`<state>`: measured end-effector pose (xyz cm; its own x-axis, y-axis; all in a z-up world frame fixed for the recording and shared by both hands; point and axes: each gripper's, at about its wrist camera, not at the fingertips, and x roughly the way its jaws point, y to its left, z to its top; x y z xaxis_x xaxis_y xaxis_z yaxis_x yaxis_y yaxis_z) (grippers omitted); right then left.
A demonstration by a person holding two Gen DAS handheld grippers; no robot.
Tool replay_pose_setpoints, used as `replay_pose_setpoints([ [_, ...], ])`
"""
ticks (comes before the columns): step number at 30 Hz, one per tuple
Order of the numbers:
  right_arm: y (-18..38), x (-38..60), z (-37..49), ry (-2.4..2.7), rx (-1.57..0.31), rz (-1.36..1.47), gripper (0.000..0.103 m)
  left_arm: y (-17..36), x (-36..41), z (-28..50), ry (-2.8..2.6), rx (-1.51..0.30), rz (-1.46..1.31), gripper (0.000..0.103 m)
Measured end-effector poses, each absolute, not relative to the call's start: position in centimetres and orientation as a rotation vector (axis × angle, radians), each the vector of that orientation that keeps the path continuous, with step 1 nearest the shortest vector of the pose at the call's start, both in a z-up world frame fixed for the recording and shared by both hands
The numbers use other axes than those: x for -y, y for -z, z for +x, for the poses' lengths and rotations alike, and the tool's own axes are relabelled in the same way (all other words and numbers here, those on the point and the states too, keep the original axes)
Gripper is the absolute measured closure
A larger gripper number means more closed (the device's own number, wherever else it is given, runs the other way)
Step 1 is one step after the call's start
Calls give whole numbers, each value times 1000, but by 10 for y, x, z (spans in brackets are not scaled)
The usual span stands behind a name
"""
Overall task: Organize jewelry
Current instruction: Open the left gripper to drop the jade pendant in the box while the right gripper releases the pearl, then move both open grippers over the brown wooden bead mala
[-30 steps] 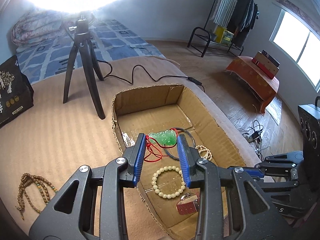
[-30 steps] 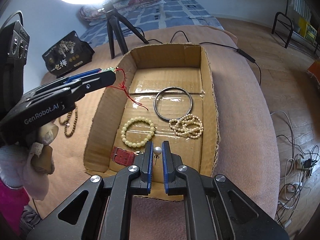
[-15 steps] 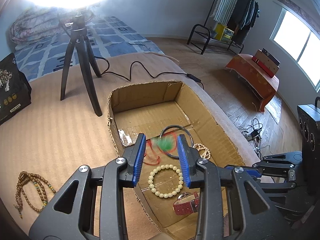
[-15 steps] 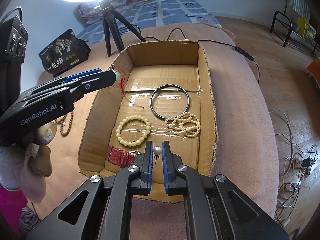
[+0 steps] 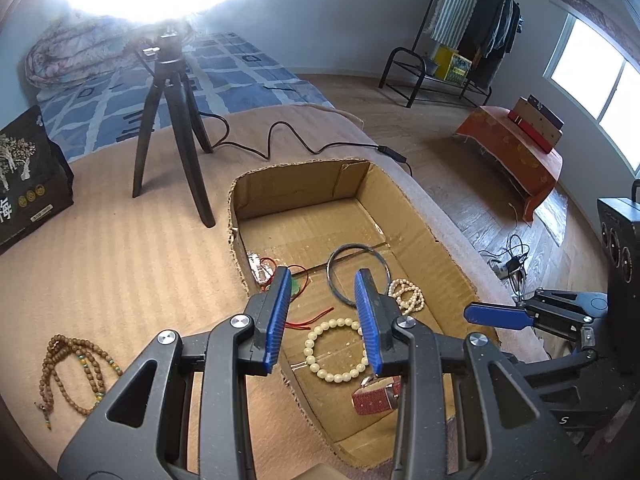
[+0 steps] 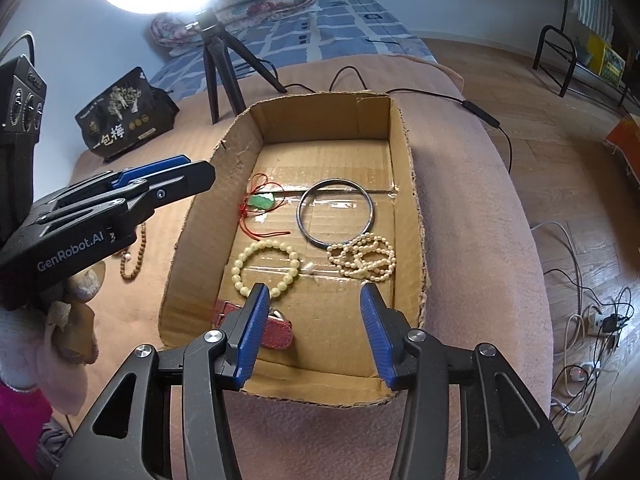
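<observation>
**Pendant and earring both let go over the box**

Gone from the right gripper (image 6: 310, 320) is the small pearl earring it pinched a second ago; its jaws are opening now with nothing between them, and I cannot make out where the earring landed. The green pendant (image 6: 262, 201) on its red cord, which hung at the left gripper (image 5: 322, 312) a second ago, now lies on the floor of the cardboard box (image 6: 400, 152), near the far left wall. The left gripper's jaws stand partly apart over the box, empty.

Inside the box lie the metal bangle (image 6: 336, 218), the pearl strand (image 6: 362, 256) touching its near edge, the pale bead bracelet (image 6: 266, 266) and the red watch strap (image 6: 276, 330) by the near wall.

Most of the jewelry looks gathered. One brown bead necklace (image 5: 76, 372) lies on the pink blanket (image 5: 120, 272) outside the box, to its left, so at least that piece is left to bring in.
</observation>
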<state>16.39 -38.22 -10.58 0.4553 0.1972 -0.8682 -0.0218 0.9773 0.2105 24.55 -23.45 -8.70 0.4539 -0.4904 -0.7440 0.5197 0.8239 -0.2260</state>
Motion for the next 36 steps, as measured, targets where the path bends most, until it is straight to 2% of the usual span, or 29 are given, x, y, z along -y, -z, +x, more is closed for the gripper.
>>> replay_pose_setpoints([
  [9, 94, 371, 161, -123, -1052, 161, 51, 71, 213, 235, 599, -871, 55, 70],
  [13, 88, 367, 159, -100, -1016, 186, 42, 63, 197, 230, 586, -855, 68, 70],
  [18, 81, 357, 157, -98, -963, 187, 40, 54, 169, 226, 552, -841, 85, 70],
  [20, 79, 351, 157, -105, -947, 161, 32, 52, 157, 226, 542, -841, 90, 70],
  [24, 73, 339, 158, -127, -915, 120, 28, 50, 126, 226, 513, -849, 107, 70],
  [26, 71, 334, 159, -134, -910, 113, 22, 51, 110, 227, 491, -864, 107, 70],
  [27, 71, 330, 160, -137, -905, 112, 22, 53, 102, 229, 480, -875, 100, 68],
  [29, 70, 324, 161, -145, -901, 115, 22, 56, 85, 229, 460, -884, 83, 49],
  [36, 68, 295, 164, -200, -880, 101, 22, 70, 39, 233, 409, -906, 52, 47],
])
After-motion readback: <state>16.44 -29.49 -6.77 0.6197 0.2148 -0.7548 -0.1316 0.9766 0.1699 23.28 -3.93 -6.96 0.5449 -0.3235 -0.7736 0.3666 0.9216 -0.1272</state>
